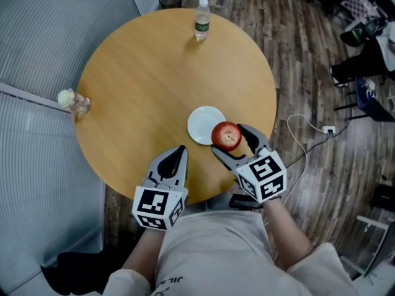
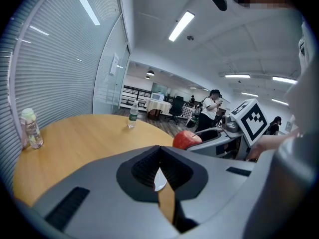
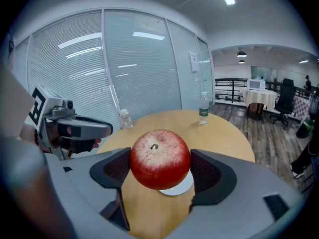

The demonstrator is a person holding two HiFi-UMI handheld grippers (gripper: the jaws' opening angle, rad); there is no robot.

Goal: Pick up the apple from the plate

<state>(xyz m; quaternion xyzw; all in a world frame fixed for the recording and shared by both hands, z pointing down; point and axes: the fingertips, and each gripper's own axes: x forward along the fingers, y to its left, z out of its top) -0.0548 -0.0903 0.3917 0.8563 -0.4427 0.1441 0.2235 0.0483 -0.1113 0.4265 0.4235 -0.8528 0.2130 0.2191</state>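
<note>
Far left, at the left edge of the tabletop [image 1: 142,73]: a small pale-capped bottle [image 1: 73,100], well apart from the work and no obstacle. Next, at the near edge: left hand-held gripper [image 1: 179,152], clenched on nothing, jaws meeting, with only a sliver of plate and wood seen below the seam. Parked just beside the plate, idle in this step.

Toward the near-right edge of the tabletop: white plate [image 1: 200,123], bare. At the far edge, roughly in line with it: water bottle [image 1: 202,18], upright and well away. Then the apple [image 1: 226,135], red, stem up, over the plate's near-right rim, clamped at its widest part between the ribbed pads [image 3: 117,168] of the right hand-held gripper [image 1: 229,139]. Seemingly lifted a little off the plate, though hard to say whether fully clear of the rim.

Step in hand, by the look of it: grasp made, lift just begun or about to finish. Next move: raise straight up with a steady squeeze, keeping the jaws level against any forward roll of the round, smooth fruit. Plenty of open room overhead and toward the middle of the tabletop. Less to the right, with the tabletop's right edge near and only floor and a white plug box [image 1: 328,129] on a loose cable beyond. Best to keep the carry inboard.
</note>
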